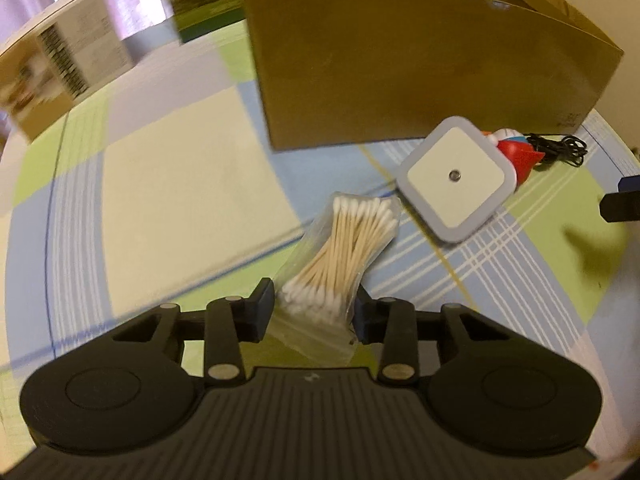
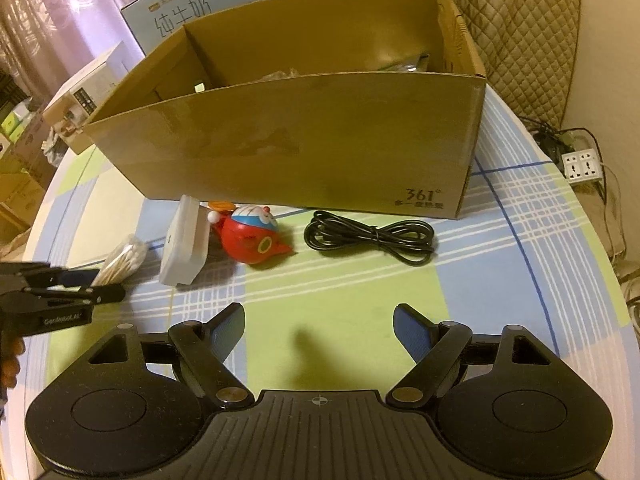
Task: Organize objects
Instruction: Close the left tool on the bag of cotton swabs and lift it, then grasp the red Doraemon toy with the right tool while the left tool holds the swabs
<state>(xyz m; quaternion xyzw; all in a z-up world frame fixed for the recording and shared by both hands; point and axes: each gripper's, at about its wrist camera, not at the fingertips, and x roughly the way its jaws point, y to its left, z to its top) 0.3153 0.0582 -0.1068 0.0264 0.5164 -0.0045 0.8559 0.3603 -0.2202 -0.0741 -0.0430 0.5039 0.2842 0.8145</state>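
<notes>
Bag of cotton swabs (image 1: 340, 256) lying on the checked surface (image 1: 160, 168), just in front of the cardboard box (image 1: 420, 72), near end pinched between the pads of the left tool (image 1: 314, 312). Judged step: securing the bag for a lift into the box. Best done with a firm grip on the bundled sticks rather than the loose plastic alone, then a clean vertical lift high enough to clear the box's near wall, since the slack bag may droop or slip. Just beside the swabs, a white square night light (image 1: 456, 178), leaning against a red and blue toy (image 2: 252, 236); further right, a coiled black cable (image 2: 370, 238). Right tool (image 2: 319, 330) spread wide over bare cloth, holding nothing. Box open-topped, with some items inside at the back, too hidden to name.
</notes>
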